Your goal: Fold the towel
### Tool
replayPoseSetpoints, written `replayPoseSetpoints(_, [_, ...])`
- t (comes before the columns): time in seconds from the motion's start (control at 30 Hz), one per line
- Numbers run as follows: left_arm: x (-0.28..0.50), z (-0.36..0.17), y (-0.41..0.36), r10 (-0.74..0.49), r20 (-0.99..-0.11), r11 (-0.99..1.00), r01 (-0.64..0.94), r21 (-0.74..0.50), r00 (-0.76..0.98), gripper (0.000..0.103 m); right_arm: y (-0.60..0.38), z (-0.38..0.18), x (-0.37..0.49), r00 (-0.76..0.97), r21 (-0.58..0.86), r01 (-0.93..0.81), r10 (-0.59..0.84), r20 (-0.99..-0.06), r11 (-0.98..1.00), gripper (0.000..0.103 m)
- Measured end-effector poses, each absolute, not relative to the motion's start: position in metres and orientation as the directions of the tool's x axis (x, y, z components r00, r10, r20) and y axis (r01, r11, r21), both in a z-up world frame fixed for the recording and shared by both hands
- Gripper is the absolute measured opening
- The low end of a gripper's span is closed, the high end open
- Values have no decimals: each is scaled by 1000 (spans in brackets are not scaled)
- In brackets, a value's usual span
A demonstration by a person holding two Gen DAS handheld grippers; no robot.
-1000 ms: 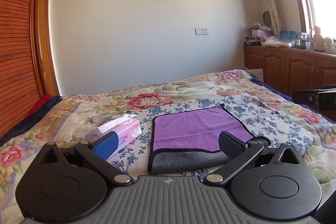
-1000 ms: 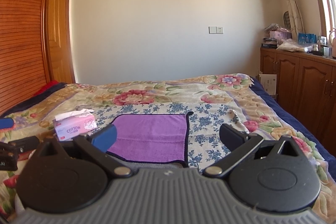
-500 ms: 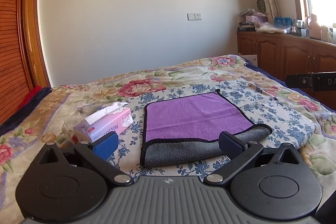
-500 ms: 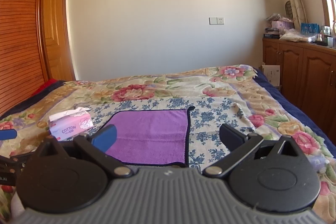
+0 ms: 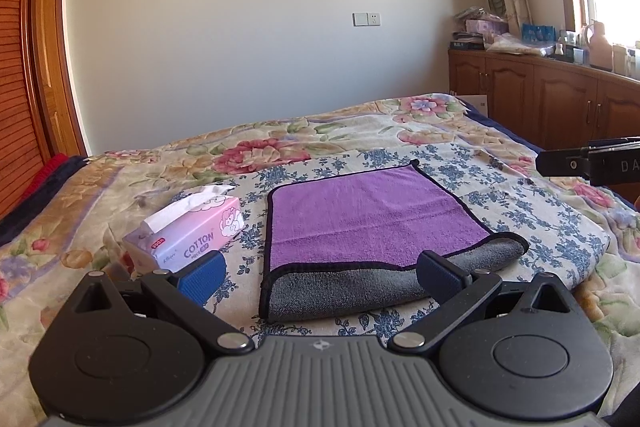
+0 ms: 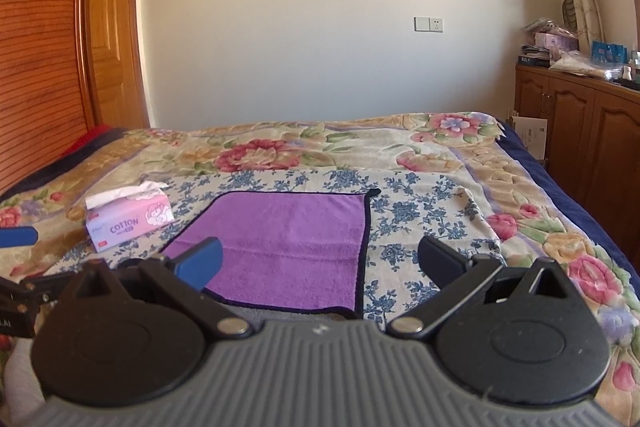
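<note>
Sunlit bedroom, plain wall ahead, wooden cabinets at 3 o'clock, and a bed under a floral quilt serving as my surface. On it lies the towel, purple face up with a grey underside showing along the near edge, which looks turned over; a blue-flowered cloth sits beneath it. At 9 o'clock of the towel, just beside it but apart, stands a tissue box.

My left tool hangs above the near grey edge, its fingers spread wide and holding nothing. My right tool hangs over the towel's near right corner, spread just as wide and also empty.

I judge the fold barely begun, with both near corners waiting to be pinched. Risks as I see them: the patterned cloth underneath is loose, so a deep pinch could gather it along with the towel and drag both. The rolled grey edge is thick, so a shallow bite might catch only one layer and let it slip. A wide left sweep could knock the tissue box.
</note>
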State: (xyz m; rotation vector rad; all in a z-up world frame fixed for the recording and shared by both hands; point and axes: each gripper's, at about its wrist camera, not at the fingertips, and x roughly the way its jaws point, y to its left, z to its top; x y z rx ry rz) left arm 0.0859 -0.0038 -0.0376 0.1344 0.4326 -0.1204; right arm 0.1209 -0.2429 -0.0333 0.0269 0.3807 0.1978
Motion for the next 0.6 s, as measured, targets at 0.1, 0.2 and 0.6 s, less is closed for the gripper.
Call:
replayPoseSetpoints(0.1, [93, -39, -1, -86, -429, 986, 139, 94, 899, 103, -240, -36, 126, 901, 47, -197, 200, -385, 979, 103])
replayPoseSetpoints(0.2, [100, -41, 1, -89, -436, 987, 137, 80, 895, 103, -237, -38, 129, 893, 33, -208, 203, -402, 978, 103])
replayPoseSetpoints(0.6, [129, -54, 14, -116, -482, 989, 145, 23, 869, 97, -229, -47, 148, 864, 6, -256, 231, -448, 967, 103])
